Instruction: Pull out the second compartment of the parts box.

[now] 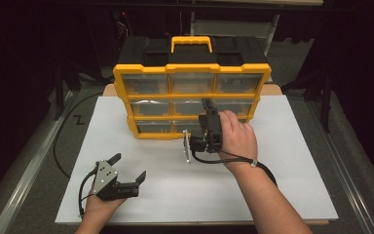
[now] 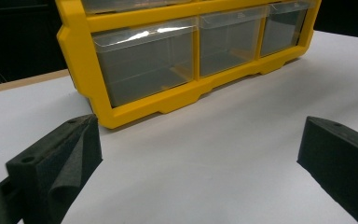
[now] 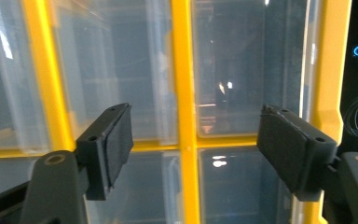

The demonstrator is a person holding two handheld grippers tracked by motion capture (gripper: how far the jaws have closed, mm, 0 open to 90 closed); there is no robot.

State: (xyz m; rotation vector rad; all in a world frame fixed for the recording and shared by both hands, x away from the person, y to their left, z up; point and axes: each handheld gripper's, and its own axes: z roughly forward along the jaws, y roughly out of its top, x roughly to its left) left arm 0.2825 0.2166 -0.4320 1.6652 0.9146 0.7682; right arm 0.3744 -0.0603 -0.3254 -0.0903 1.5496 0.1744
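The right gripper point(image 1: 205, 104) is held up at the front of the yellow organizer point(image 1: 192, 87), its jaws spread apart with nothing between them. In the right gripper view the two black pads point(image 3: 116, 140) frame a yellow divider point(image 3: 184, 112) and clear drawer fronts close ahead; the view is turned, so which drawers these are cannot be told from it alone. From the high view, the gripper sits against the middle and lower rows, toward the organizer's right half. The right hand point(image 1: 237, 139) wraps the gripper's body, and a cable point(image 1: 233, 158) loops under the wrist.

The left gripper point(image 1: 129, 168) rests low on the white sheet point(image 1: 292, 161) near the person's edge, jaws wide open and empty, aimed toward the organizer and well apart from it.

The organizer stands upright at the far middle of the sheet, its long axis running left to right, its drawer face toward the person and a yellow handle point(image 1: 191, 43) on its black top. It holds three rows of three clear drawers point(image 2: 144, 65); those seen closely look empty. No brand or writing can be read.
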